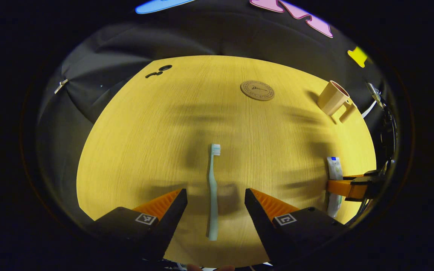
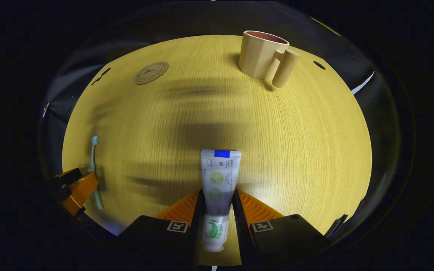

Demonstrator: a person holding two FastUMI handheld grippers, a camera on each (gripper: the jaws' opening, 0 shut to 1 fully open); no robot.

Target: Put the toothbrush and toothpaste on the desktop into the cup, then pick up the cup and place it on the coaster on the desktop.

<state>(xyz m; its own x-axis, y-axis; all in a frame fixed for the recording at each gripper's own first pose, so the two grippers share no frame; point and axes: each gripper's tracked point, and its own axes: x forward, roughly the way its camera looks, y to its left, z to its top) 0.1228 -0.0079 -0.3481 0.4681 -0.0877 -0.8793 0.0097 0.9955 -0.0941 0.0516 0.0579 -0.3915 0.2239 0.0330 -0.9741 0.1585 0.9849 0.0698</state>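
Observation:
A pale green toothbrush (image 1: 213,192) lies flat on the wooden table, bristles pointing away, between the fingers of my left gripper (image 1: 216,195). That gripper stands open, with a gap on each side of the handle. My right gripper (image 2: 218,194) is shut on a white toothpaste tube (image 2: 220,177), both fingers pressing its sides near the cap end. In the left gripper view the toothpaste (image 1: 334,169) and the right gripper (image 1: 349,188) show at the right. A beige cup (image 2: 264,54) with a handle stands upright at the far side. The round coaster (image 2: 151,72) lies at the far left.
The round yellow wooden table (image 2: 296,131) has dark cable holes (image 1: 165,67) near its far edge. The cup (image 1: 333,98) stands to the right of the coaster (image 1: 257,90) in the left gripper view. Black cloth surrounds the table.

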